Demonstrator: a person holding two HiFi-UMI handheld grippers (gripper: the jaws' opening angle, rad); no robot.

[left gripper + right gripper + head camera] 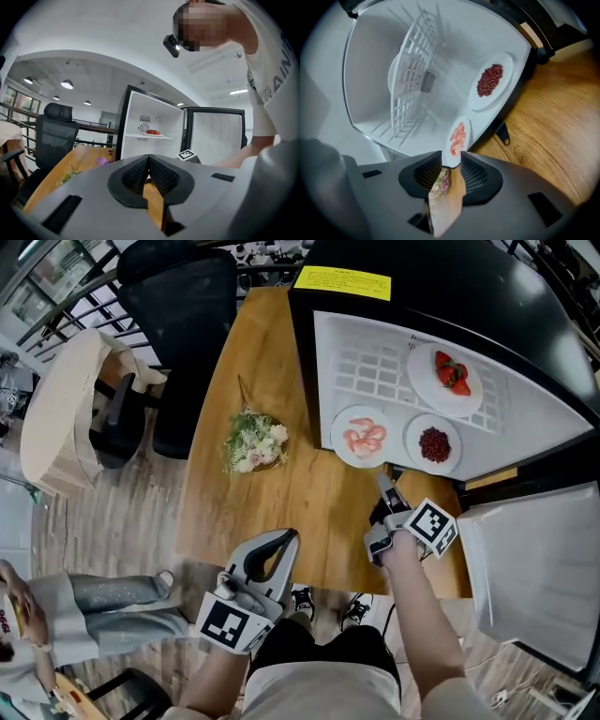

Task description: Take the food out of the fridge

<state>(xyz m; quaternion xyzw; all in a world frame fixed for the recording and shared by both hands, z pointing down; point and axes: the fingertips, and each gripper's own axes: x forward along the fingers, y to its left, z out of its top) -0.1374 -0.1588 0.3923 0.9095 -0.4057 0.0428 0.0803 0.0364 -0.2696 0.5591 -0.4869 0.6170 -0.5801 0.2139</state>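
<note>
Nearest me, my left gripper (pixel 284 542) hung clenched on nothing at the table (pixel 309 507) edge.
My right gripper (pixel 382 480) grasped the shrimp plate (pixel 338 440) by its near rim at the fridge (pixel 441 287) mouth, the handiest hold for drawing it out; the strawberry plate (pixel 427 392) sat deeper.

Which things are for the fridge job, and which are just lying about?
For the job: fridge, shrimp plate pinched in the right tool, strawberry plate, dark-red food plate.
Just lying about: flower bunch, black chair, shut left tool.
</note>
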